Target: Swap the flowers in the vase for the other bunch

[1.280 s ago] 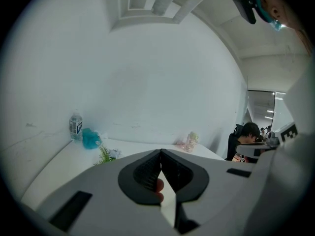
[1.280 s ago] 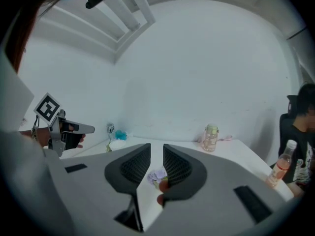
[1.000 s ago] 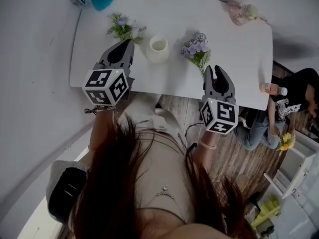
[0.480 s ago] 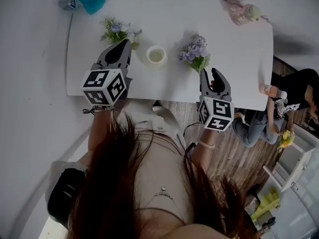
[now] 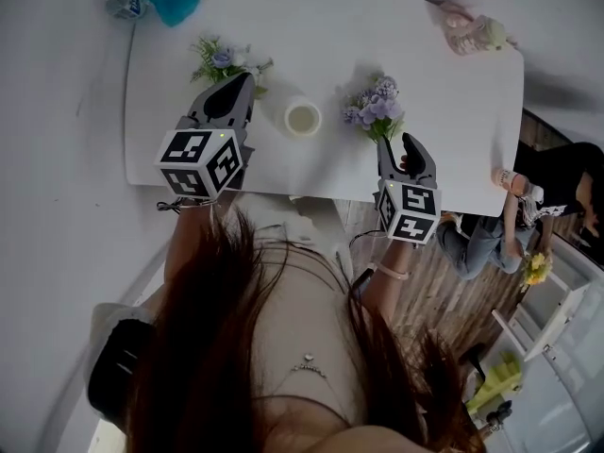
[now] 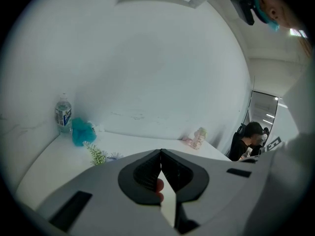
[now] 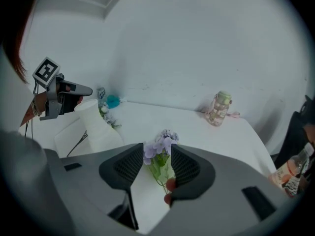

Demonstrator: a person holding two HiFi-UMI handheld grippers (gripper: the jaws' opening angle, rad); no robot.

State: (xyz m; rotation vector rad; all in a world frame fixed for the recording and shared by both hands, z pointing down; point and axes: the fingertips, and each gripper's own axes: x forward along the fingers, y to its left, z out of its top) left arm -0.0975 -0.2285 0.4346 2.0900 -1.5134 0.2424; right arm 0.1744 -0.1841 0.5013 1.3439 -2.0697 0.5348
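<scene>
While over wall-side white table (image 5: pixel 330 26) — left gripper (image 5: pixel 245 80) closed, right gripper (image 5: pixel 396 142) newly agape round purple flowers (image 5: pixel 375 109).

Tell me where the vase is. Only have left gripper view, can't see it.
Observer: The white vase stands on the table, between the left bunch and the purple bunch.
Operator: Anything in it?
Observer: No. Head view looks straight into it, and there are no flowers inside.
Operator: What's the other hand doing?
Observer: The right gripper is open and its jaws have just been opening. The purple bunch shows between them, not pinched.
</scene>
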